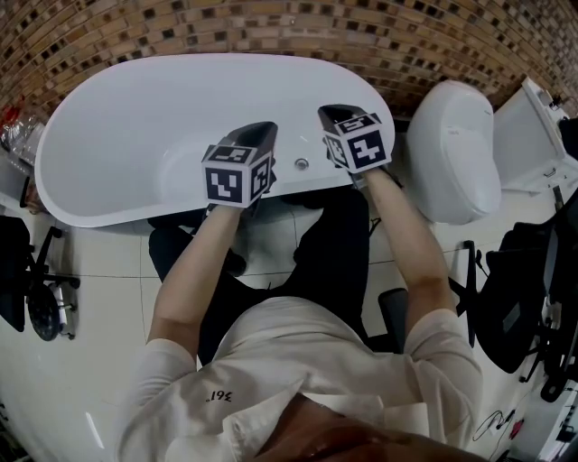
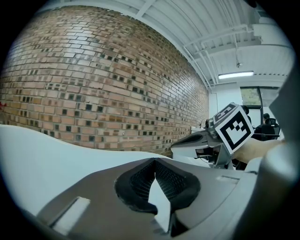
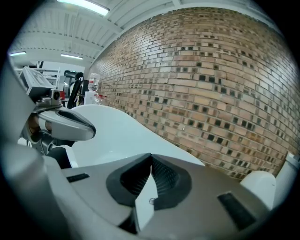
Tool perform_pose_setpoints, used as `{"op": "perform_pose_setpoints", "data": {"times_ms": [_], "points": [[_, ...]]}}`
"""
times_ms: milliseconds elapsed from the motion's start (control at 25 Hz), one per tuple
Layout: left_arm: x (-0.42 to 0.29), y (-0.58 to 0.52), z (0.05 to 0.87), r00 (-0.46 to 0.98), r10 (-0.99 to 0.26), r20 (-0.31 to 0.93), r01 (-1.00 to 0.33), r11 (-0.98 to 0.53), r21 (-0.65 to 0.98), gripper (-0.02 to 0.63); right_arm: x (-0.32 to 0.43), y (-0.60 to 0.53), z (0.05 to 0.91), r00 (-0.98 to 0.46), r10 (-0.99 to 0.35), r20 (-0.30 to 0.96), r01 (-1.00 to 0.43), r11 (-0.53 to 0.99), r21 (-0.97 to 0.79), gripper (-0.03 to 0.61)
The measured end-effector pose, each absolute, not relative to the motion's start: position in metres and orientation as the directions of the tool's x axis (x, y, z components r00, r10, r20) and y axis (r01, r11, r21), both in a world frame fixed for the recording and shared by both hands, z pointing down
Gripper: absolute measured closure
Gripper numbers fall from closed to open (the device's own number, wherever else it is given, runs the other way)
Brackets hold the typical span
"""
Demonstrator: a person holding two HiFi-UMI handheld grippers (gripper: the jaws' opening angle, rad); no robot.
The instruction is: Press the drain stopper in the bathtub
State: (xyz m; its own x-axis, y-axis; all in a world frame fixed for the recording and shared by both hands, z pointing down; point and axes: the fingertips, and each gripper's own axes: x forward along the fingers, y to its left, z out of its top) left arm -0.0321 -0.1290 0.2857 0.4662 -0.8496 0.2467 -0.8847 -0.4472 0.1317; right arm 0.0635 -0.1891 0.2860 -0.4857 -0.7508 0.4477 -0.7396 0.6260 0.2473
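A white oval bathtub (image 1: 108,135) lies below me in the head view, against a brick wall. A small round chrome fitting (image 1: 302,164), which looks like the drain stopper, sits on the tub's inner surface near the front rim, between the two grippers. My left gripper (image 1: 260,131) hovers over the tub just left of it, with the jaw tips touching and nothing between them. My right gripper (image 1: 334,113) is held over the tub to the fitting's right and farther back, also shut and empty. In the right gripper view the fitting (image 3: 151,201) shows through the gap below the closed tips (image 3: 150,156). The left gripper (image 2: 154,161) faces the tub's rim and the wall.
A white toilet (image 1: 452,149) stands right of the tub, with its cistern (image 1: 533,135) beyond. The brick wall (image 1: 271,23) runs behind the tub. A black chair base (image 1: 41,289) is at the left, dark bags (image 1: 528,298) at the right, bottles (image 1: 18,126) at the far left.
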Motion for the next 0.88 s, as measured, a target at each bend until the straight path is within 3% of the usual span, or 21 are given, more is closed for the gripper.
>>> {"op": "perform_pose_setpoints", "data": {"times_ms": [880], "points": [[-0.041,-0.099,0.262,0.460,-0.873,0.162,-0.888,-0.454,0.072,0.604,0.056,-0.160,0.258,-0.522,-0.784,0.336,-0.756,0.608,0.244,0.565]]}}
